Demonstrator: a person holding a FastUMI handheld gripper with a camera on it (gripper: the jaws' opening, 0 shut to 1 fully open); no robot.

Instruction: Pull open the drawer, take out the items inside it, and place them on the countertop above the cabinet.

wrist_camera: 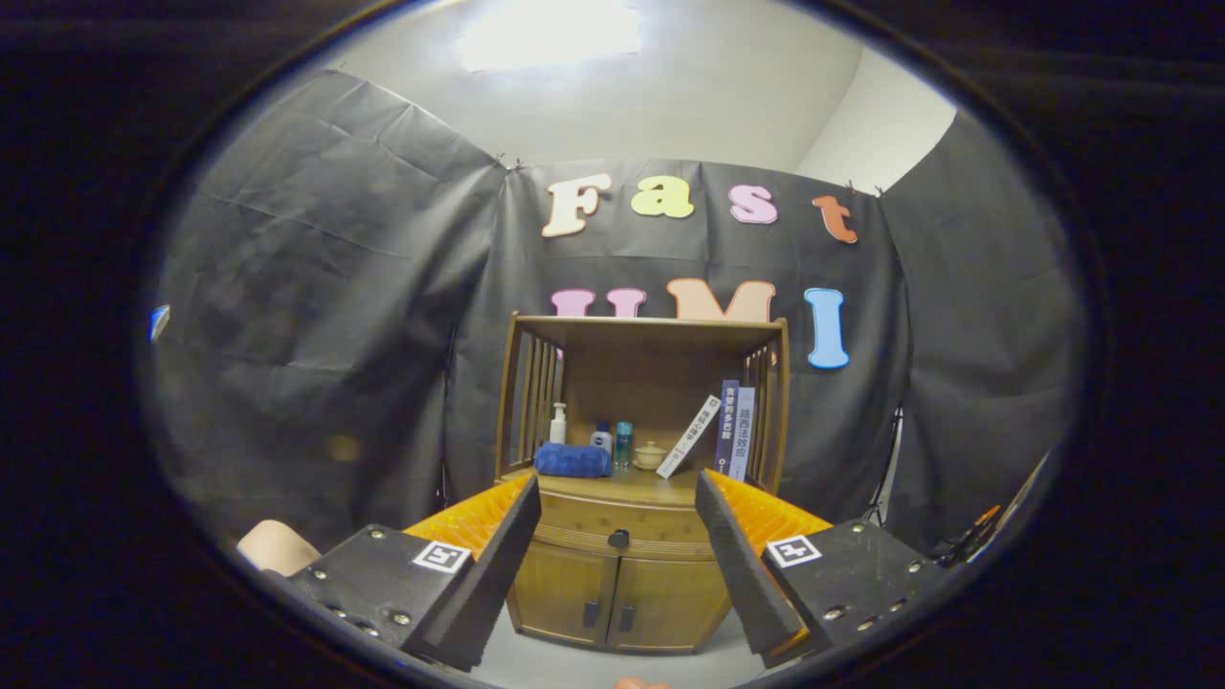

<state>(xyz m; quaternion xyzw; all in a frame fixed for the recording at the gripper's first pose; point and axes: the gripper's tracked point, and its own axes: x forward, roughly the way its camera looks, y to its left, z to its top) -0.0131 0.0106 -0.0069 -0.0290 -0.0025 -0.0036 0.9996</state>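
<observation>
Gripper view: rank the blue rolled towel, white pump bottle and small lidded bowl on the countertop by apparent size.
1. Blue rolled towel, clearly largest.
2. White pump bottle.
3. Small lidded bowl.
The last two look close, so that order is unsure. The open tongs hold nothing.

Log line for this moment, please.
phase: approach | gripper: jaws open, holding nothing | drawer: closed, knob ahead between jaws | countertop: bottles, towel, books

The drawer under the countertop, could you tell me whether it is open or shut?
Shut: the drawer front sits flush with the cabinet, its knob untouched beyond the open claw.
</observation>
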